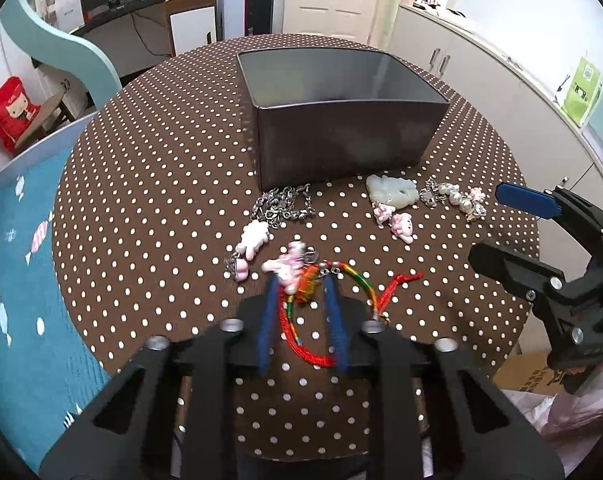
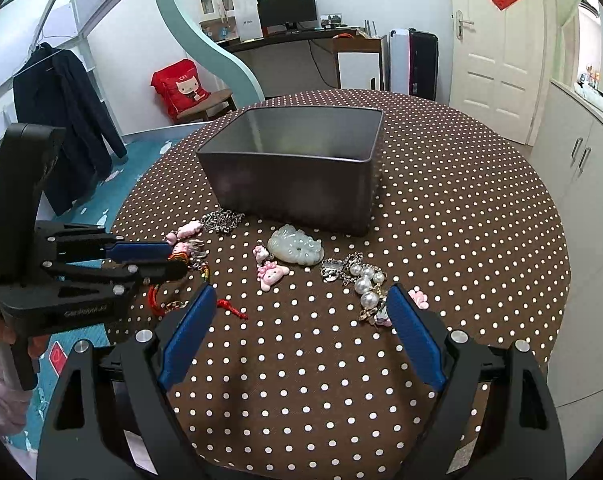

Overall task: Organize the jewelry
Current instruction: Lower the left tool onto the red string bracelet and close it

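Observation:
A grey open box (image 1: pixel 341 136) stands on the dotted round table (image 1: pixel 161 200); it shows in the right wrist view too (image 2: pixel 293 188). My left gripper (image 1: pixel 301 284) is narrowly open around a pink charm with an orange tassel (image 1: pixel 291 270) on a red and rainbow cord bracelet (image 1: pixel 321 344), low over the table. Whether the pads press on it is unclear. My right gripper (image 2: pixel 301 292) is open and empty over the table, its right finger beside a pearl bracelet (image 2: pixel 365 280). A jade pendant (image 2: pixel 297 246), pink charms (image 2: pixel 269 270) and a silver chain (image 2: pixel 223 220) lie in front of the box.
A white-pink keychain (image 1: pixel 253 240) lies left of the left gripper. The table edge drops to a blue candy-print bed (image 1: pixel 17 280) on the left and white cabinets (image 2: pixel 581 168) on the right. A cardboard box (image 1: pixel 529 372) sits below the table's right edge.

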